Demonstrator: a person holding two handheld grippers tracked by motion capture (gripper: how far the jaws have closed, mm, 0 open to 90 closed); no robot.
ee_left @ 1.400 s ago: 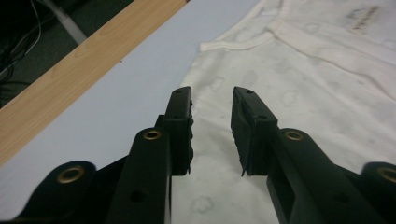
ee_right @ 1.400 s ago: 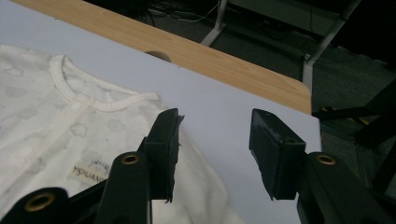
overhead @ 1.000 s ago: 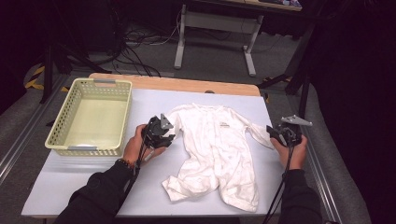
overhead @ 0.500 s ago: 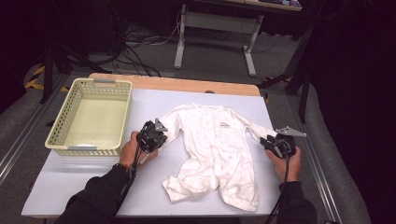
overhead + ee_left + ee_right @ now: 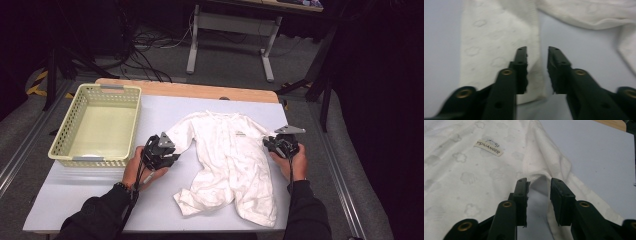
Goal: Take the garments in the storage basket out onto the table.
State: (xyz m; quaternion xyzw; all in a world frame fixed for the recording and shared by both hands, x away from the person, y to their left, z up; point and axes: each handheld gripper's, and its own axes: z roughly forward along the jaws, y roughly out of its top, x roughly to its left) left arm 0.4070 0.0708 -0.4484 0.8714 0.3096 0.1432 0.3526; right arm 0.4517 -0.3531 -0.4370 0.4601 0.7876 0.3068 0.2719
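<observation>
work: a person is laying out a white romper (image 5: 227,160) on the table (image 5: 75,185), probably to fold it or put it in the basket (image 5: 95,125).
romper: it is lying face up in the middle of the table, neck toward the far edge, legs toward the person; the basket is standing apart, at its left, with nothing in it.
done: the body is lying mostly flat, and both sleeves are spreading outward.
left to do: one leg (image 5: 192,200) is bunching near the front edge; no fold is showing, and nothing is going into the basket yet.
left gripper (image 5: 537,67): its jaws have just been opening and are standing partly apart, hovering over the left sleeve's (image 5: 499,50) edge; cloth is lying under the gap, but the pads are not pressing on it.
right gripper (image 5: 539,197): its jaws are standing partly apart, framing the fold where the right sleeve (image 5: 554,167) is meeting the body; they are gripping nothing.
judgement: the work is looking early; both grippers seem to be lining up for a pinch at the sleeves.
</observation>
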